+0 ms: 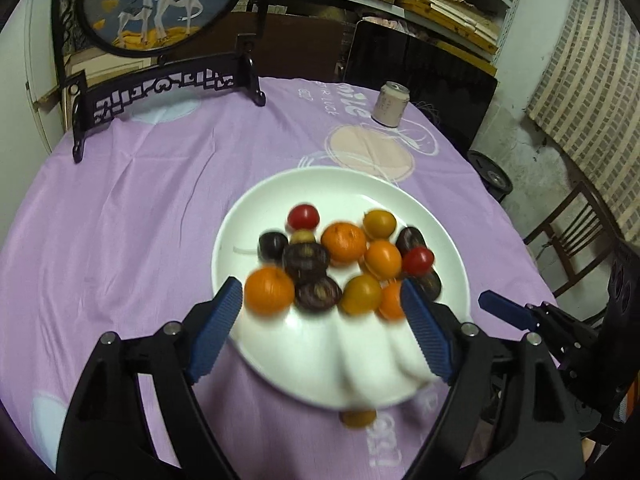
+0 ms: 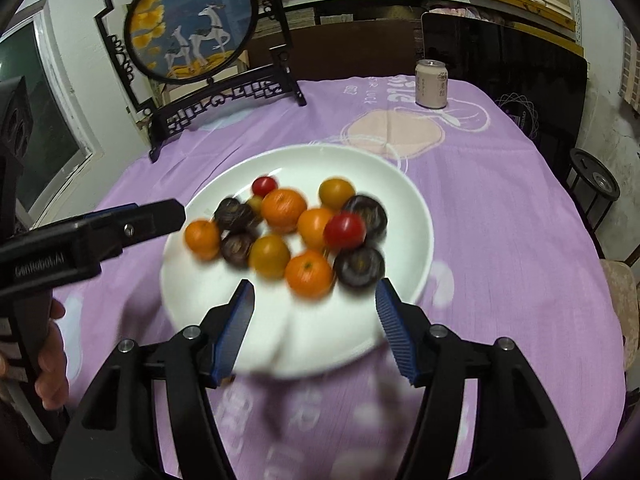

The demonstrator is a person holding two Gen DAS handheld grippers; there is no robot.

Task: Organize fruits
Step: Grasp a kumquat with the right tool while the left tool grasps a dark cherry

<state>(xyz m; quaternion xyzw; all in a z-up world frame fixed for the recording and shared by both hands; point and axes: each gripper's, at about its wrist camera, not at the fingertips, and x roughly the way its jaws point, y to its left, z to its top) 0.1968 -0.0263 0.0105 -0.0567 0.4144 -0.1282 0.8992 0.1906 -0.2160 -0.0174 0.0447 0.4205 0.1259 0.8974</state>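
Left gripper [image 1: 322,292] nearest in its own view, blue pads spread wide over the near rim of the white plate [image 1: 256,204], nothing pinched between them. Right gripper [image 2: 316,290] likewise released in its view, jaws apart above the plate's near edge, gripping nothing. Near rim blurred in both views. Fruits [image 1: 344,260] heaped on the plate: orange mandarins, dark purple rounds, yellow and red small ones, touching each other in a loose cluster. Only the left view shows one stray yellow-orange fruit [image 1: 358,418] off the plate, on the purple tablecloth [image 1: 132,208] just below the near rim; the right view has that patch smeared, cannot tell. Left view catches the right tool's blue fingertip at far right edge. Right view alone shows the person's hand [image 2: 50,360] wrapped on the left tool's handle, its black finger reaching toward the plate's left rim. Farther back, both views: a drinks can [image 2: 431,84] standing upright on the cloth, and a round deer-painting screen [image 2: 192,32] in a black carved stand. Shelves of stacked boxes beyond.
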